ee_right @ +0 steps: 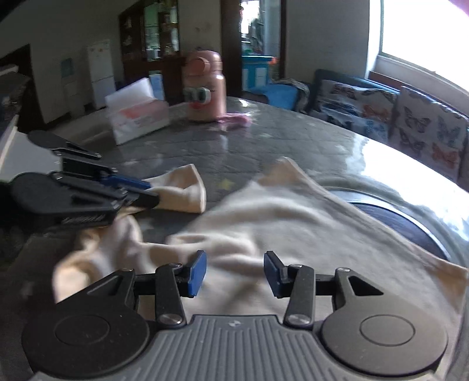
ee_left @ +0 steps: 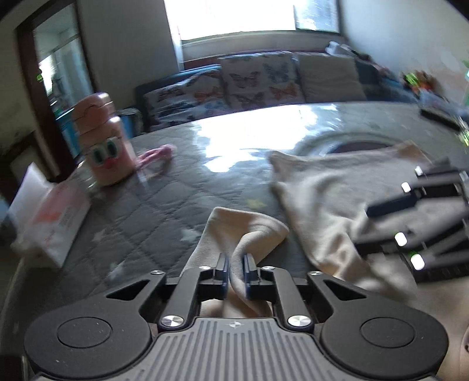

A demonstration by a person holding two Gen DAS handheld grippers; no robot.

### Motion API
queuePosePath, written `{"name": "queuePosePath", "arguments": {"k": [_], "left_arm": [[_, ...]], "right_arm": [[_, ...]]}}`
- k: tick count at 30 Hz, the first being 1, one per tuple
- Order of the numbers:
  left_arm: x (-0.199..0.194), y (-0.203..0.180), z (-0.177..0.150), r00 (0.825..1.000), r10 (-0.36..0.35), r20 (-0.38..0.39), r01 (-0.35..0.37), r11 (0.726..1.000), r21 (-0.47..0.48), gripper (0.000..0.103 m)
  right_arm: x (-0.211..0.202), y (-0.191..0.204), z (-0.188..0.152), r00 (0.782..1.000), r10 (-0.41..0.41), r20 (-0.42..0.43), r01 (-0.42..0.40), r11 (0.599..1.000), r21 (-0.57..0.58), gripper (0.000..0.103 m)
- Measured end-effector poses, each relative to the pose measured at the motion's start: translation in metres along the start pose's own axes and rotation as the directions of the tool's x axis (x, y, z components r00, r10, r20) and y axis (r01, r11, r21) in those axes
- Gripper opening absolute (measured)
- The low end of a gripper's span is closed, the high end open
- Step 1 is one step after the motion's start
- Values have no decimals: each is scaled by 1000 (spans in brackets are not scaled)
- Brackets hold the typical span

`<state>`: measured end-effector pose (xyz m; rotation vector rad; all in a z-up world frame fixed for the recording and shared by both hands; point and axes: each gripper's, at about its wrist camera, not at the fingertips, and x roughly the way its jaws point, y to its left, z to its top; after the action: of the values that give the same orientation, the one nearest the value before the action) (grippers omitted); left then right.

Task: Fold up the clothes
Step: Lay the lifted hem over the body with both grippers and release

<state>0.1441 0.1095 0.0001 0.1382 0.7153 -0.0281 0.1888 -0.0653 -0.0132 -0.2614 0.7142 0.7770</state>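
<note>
Sunlit living room, with a bright window and a sofa carrying butterfly-print cushions behind a round worktop covered by a grey quilted, star-patterned cloth under a glossy sheet. On the worktop's far left side stand a pink cartoon-faced bottle, a pink cord lying just beside its base, and a white tissue box nearer the edge. Cream garment: spread, rumpled, across the near right part of the worktop, one corner lifted toward the glare, with part of it overlying a dark round inset in the worktop. One cream sleeve end extends to the left of the garment's main body. Left tool: blue pads drawn together and clamped on a fold of that sleeve end, the cloth rising between the pads and draping forward of them; the right wrist view shows the same tool at left, pinching the sleeve just above the worktop. Right tool: blue pads standing apart over the garment's body, with no cloth seen pressed between them; in the left wrist view it enters, blurred, from the right edge above the cream fabric.
</note>
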Motion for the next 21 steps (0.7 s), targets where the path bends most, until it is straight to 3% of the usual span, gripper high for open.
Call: {"name": "queuePosePath", "arguments": {"k": [4, 8, 14, 17, 21], "left_arm": [[-16, 24, -7, 998, 55, 25, -51, 991, -120, 8], [-35, 51, -21, 992, 119, 43, -105, 966, -238, 7], [-50, 89, -55, 985, 175, -10, -166, 914, -370, 8], [-54, 97, -72, 979, 196, -49, -199, 897, -395, 8], [-63, 105, -77, 981, 189, -42, -189, 884, -427, 11]], "right_arm": [[-3, 23, -3, 999, 36, 0, -36, 998, -50, 45], [-6, 46, -10, 999, 49, 3, -48, 992, -114, 45], [-24, 60, -17, 996, 90, 13, -88, 989, -119, 48], [-33, 72, -22, 993, 121, 10, -118, 980, -158, 48], [-41, 91, -29, 985, 170, 1, -166, 962, -218, 48]]}}
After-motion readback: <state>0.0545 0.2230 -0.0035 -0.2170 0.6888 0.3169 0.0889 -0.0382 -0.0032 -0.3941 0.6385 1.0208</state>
